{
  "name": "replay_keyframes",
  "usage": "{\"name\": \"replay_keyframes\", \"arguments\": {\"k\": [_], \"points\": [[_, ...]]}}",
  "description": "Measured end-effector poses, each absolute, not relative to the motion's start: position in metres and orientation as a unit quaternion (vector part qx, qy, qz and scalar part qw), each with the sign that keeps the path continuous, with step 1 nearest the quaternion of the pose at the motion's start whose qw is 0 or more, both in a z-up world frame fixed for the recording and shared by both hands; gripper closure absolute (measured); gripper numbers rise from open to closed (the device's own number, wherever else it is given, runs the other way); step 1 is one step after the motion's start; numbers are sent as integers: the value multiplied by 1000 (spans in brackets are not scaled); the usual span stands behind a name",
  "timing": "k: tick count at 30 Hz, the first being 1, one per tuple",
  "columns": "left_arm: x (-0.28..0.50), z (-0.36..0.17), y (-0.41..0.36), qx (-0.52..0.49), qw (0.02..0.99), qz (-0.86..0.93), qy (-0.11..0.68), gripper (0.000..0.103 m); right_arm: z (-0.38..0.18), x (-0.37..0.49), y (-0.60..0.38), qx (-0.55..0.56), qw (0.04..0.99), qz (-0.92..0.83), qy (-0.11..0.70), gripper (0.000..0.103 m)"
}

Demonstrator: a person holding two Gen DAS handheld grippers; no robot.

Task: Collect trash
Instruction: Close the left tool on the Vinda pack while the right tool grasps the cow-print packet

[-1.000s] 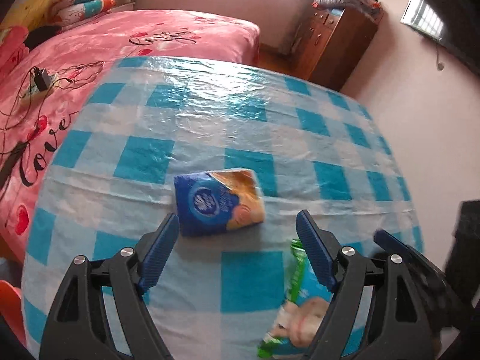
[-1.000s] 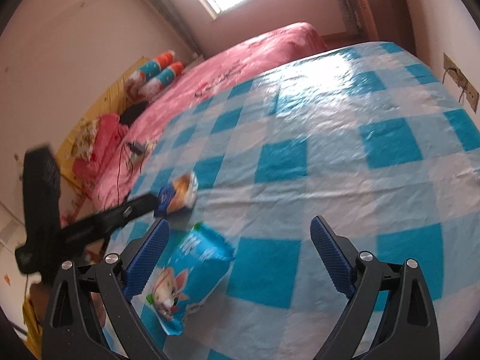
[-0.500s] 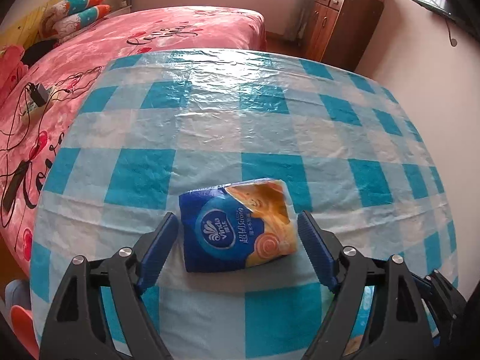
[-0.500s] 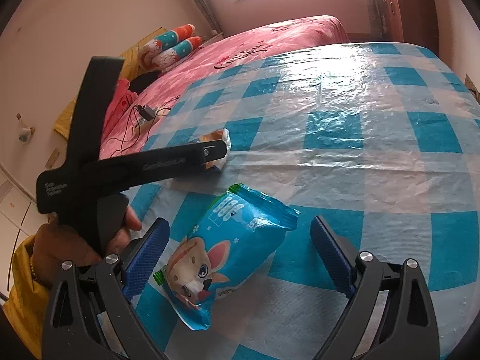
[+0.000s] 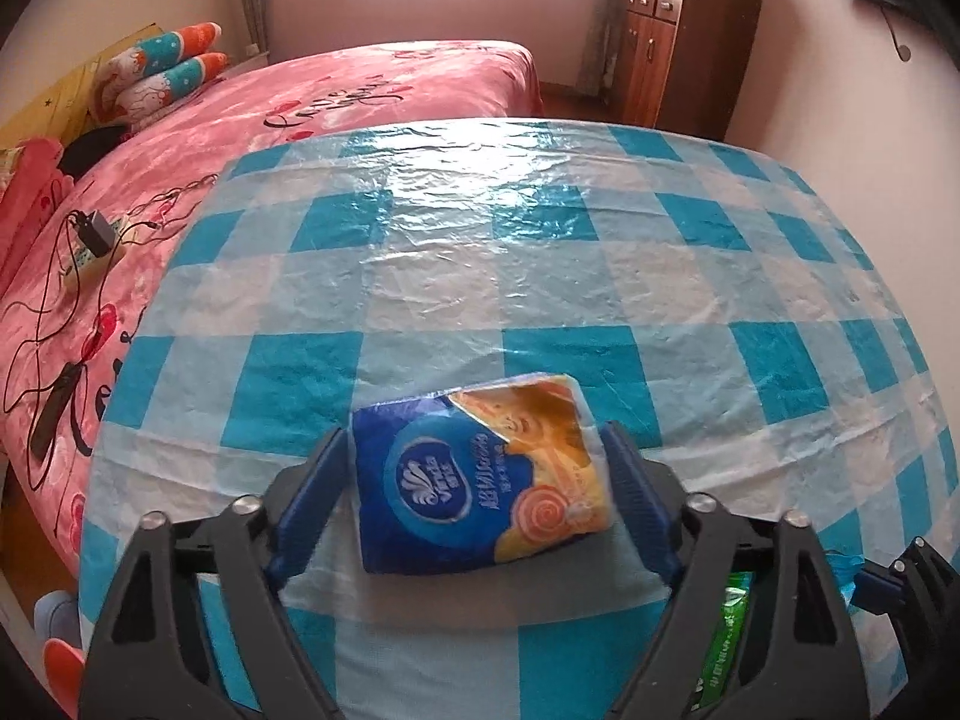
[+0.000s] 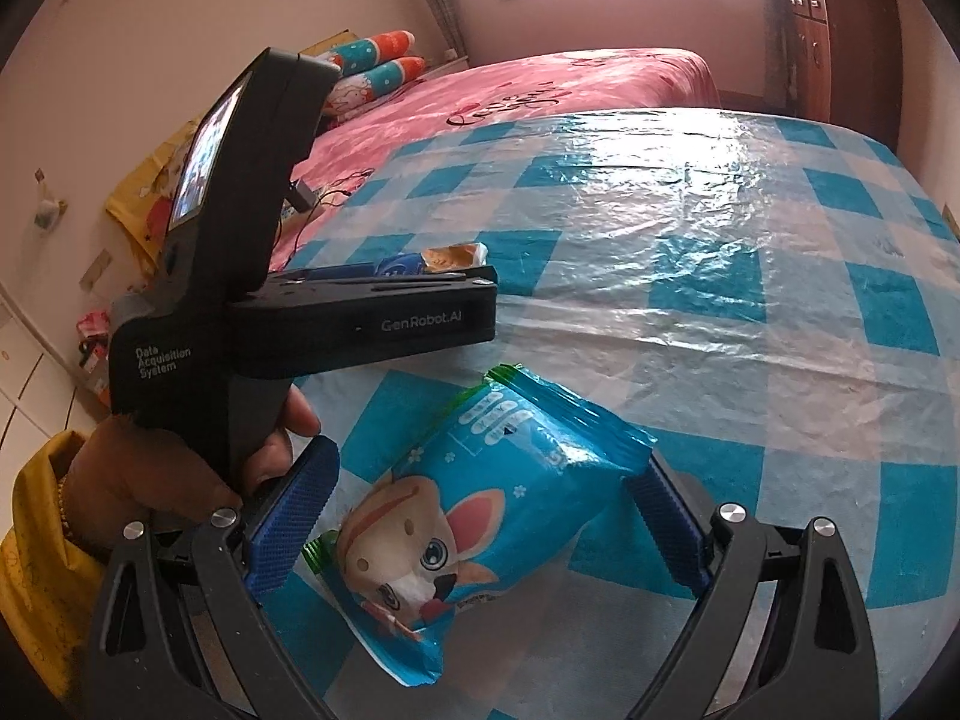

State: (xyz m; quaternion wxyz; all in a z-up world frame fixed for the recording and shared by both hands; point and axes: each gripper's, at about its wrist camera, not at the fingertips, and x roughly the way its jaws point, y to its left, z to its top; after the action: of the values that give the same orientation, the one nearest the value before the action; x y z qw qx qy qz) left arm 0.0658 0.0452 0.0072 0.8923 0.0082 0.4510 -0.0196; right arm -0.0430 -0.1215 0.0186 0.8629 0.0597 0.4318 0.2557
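A blue and orange tissue pack (image 5: 480, 474) lies on the blue checked tablecloth (image 5: 480, 276). My left gripper (image 5: 477, 495) is open with a blue finger on each side of the pack, close to its edges. A light blue snack bag with a cartoon rabbit (image 6: 474, 516) lies nearer the front edge. My right gripper (image 6: 480, 531) is open and straddles the bag, its right finger at the bag's edge. The left gripper's black body (image 6: 312, 318) shows in the right wrist view, with the tissue pack (image 6: 432, 258) beyond it. The snack bag's green edge (image 5: 729, 630) shows in the left wrist view.
A pink bed (image 5: 300, 114) stands beside and behind the table, with a charger and cables (image 5: 90, 240) on it. A brown wooden cabinet (image 5: 678, 48) stands at the far wall. The pink wall runs along the table's right side.
Both grippers moved forward. The left fingers now flank the tissue pack and the right fingers flank the snack bag. Both stay open.
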Motion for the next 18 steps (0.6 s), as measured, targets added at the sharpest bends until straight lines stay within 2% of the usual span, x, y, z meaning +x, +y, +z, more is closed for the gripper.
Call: {"name": "replay_keyframes", "arguments": {"k": [4, 6, 9, 11, 14, 18], "points": [[62, 10, 52, 1, 896, -9, 443, 40, 19, -42, -118, 48, 864, 253, 433, 9], [61, 10, 56, -3, 898, -8, 441, 46, 18, -39, -115, 41, 865, 249, 434, 16], [59, 11, 62, -10, 898, -4, 439, 51, 17, -37, -115, 36, 868, 241, 433, 25], [56, 12, 67, -21, 898, -3, 439, 53, 17, -37, -114, 30, 869, 238, 433, 27], [50, 13, 76, -32, 898, -1, 439, 55, 17, -35, -113, 24, 868, 242, 433, 35], [39, 17, 86, -43, 900, 1, 433, 56, 16, -36, -107, 6, 866, 251, 432, 40]]}}
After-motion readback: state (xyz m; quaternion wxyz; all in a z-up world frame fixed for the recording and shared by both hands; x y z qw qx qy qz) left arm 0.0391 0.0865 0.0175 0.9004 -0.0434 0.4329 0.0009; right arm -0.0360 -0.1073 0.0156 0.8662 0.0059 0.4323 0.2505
